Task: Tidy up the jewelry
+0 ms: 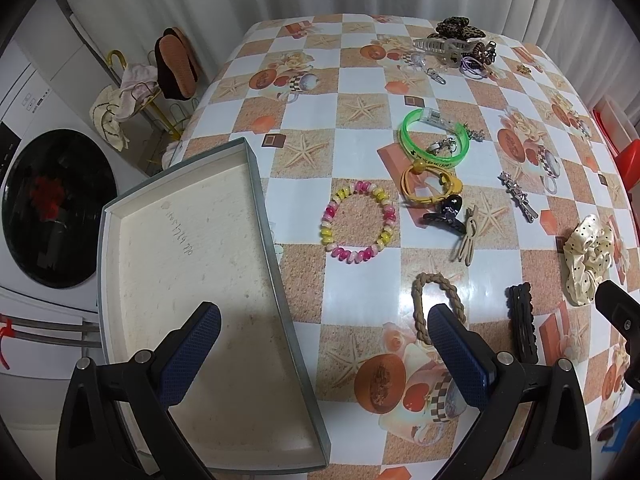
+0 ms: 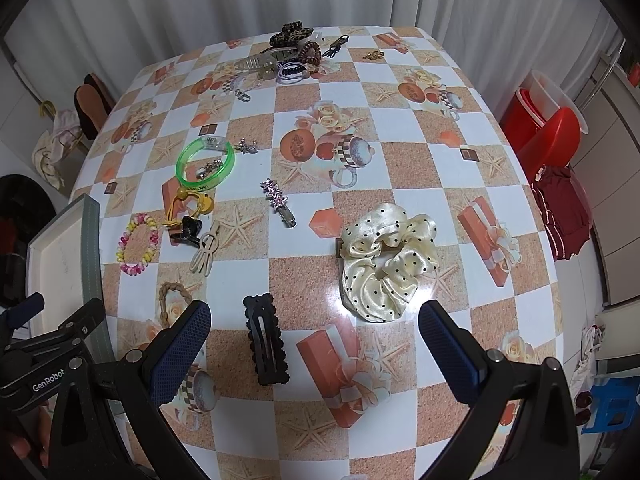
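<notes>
Now my left hand-held gripper [image 1: 324, 344] hangs wide over the empty box [image 1: 192, 280]; my right hand-held gripper [image 2: 314, 340], equally wide, straddles the black snap clip [image 2: 266, 340] on the tabletop [image 2: 400, 168].

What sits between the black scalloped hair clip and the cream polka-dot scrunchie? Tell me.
Nothing: in the right wrist view only bare tablecloth separates the black scalloped hair clip from the cream polka-dot scrunchie.
</notes>
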